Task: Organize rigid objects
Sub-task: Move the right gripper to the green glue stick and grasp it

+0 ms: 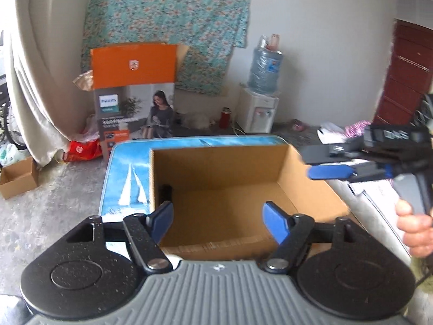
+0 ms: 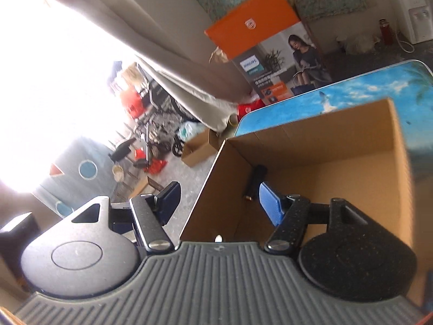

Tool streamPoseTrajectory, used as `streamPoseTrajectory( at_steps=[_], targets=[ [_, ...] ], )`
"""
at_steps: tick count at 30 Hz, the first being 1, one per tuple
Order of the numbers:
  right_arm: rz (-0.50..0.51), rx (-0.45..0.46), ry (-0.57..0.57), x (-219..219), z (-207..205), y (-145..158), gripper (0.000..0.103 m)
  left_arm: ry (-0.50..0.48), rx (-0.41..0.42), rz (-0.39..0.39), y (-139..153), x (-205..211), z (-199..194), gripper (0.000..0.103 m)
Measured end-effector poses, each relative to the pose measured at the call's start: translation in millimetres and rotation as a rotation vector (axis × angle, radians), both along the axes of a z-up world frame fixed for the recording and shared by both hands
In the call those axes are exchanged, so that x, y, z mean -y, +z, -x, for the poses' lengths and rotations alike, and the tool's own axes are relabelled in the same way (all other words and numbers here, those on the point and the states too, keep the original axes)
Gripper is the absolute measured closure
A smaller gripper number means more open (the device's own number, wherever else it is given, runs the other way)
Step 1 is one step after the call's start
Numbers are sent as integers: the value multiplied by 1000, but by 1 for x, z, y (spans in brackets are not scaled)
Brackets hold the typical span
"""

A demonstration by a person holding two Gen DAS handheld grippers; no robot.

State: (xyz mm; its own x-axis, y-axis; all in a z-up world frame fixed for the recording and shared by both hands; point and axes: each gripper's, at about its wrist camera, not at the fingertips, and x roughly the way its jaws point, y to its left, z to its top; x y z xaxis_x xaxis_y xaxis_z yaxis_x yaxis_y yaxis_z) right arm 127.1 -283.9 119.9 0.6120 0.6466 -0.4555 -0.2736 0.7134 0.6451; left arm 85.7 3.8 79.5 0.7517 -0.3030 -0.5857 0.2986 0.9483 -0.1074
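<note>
An open brown cardboard box (image 1: pixel 311 178) stands on a table (image 1: pixel 127 173) with a blue sea-and-sailboat print. A small black cylindrical object (image 1: pixel 165 193) lies inside the box against its left wall; it also shows in the right wrist view (image 2: pixel 256 178). My left gripper (image 1: pixel 217 223) is open and empty, just above the box's near edge. My right gripper (image 2: pixel 217 201) is open and empty, straddling the box's (image 2: pixel 338 135) left wall. It also shows in the left wrist view (image 1: pixel 324 162), over the box's right side.
An orange Philips carton (image 1: pixel 134 92) stands on the floor behind the table. A water dispenser (image 1: pixel 261 94) and a red bottle (image 1: pixel 225 116) stand by the back wall. A small open box (image 1: pixel 17 177) sits on the floor at left. White papers (image 1: pixel 379 197) lie at right.
</note>
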Motion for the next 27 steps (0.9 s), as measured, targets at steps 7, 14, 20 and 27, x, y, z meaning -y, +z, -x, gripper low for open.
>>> streamPoseTrajectory(
  at_steps=[7,14,20,27],
  targets=[
    [-39,-71,-201,45,98,-74,38,-119,-75,-44,-51,31,31,23],
    [-80,-247,-300,52,138,-147,41,-231,-110,-140,-108,84,46,25],
    [-127,-283,-305,44,129,-164,49,-289,-147,-161,-131,117,40,48],
    [-163,-298,-280,33,110,-167,78,-311,-142,-187,-138,128,35,61]
  ],
)
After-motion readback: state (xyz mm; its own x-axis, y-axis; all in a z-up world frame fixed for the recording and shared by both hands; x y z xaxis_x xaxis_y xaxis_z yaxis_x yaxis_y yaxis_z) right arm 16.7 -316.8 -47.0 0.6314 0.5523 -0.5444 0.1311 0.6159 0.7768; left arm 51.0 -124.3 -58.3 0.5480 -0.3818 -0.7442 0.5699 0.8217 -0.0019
